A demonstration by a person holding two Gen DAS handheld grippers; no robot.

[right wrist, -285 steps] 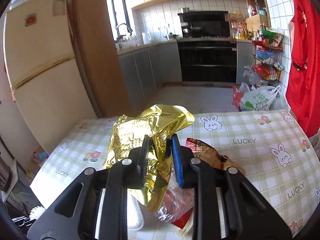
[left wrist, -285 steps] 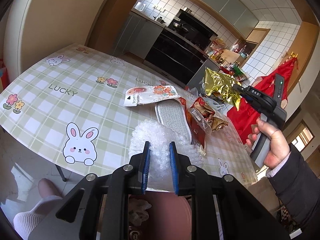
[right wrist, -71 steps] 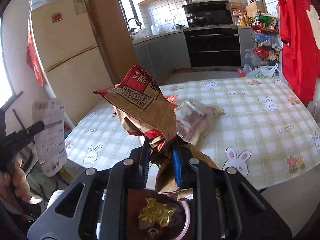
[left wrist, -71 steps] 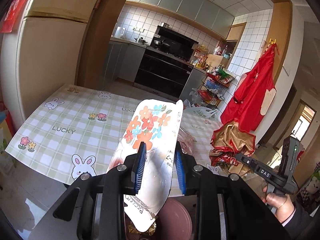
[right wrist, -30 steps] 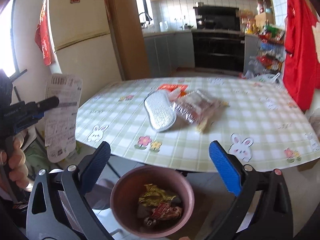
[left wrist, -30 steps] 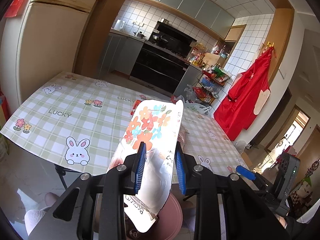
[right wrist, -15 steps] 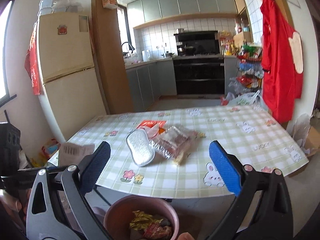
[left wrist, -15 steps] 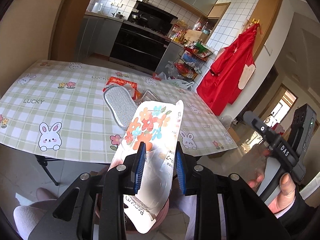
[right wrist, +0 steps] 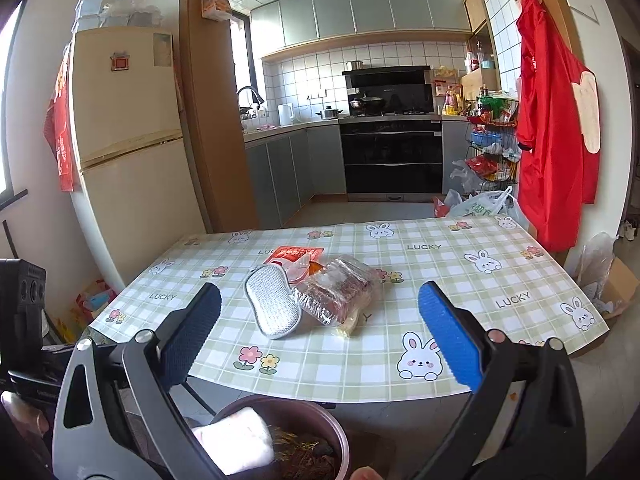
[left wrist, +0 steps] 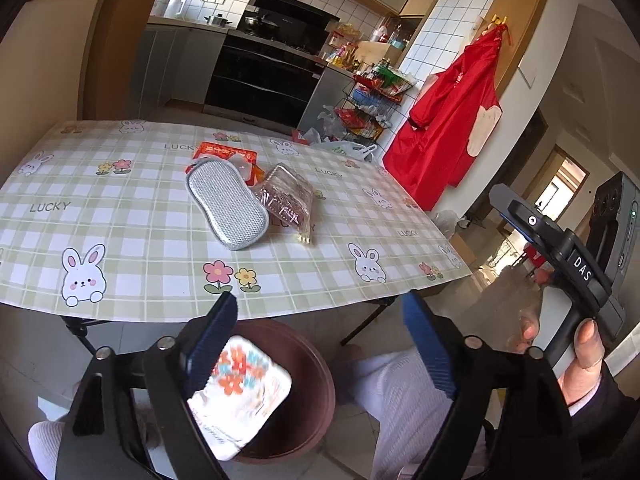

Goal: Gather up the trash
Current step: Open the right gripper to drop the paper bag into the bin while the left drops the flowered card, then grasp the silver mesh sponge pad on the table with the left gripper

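My left gripper hangs over a brown bin below the table's front edge. Its jaws are opening wide, with nothing between them. A white flowered packet lies loose in the bin, under the left finger. The same packet shows in the bin in the right wrist view, on top of foil scraps. My right gripper is open and empty, facing the table. On the table lie a silver scrub pad, a clear plastic pack and a red packet, close together.
The checked tablecloth with rabbits covers the table, whose folding legs stand behind the bin. A hand holds the right gripper at the right. A red apron, a wire rack and a fridge stand beyond.
The left jaws have opened and the flowered packet has dropped from them into the bin. The right gripper stays open and has tilted up toward the table.
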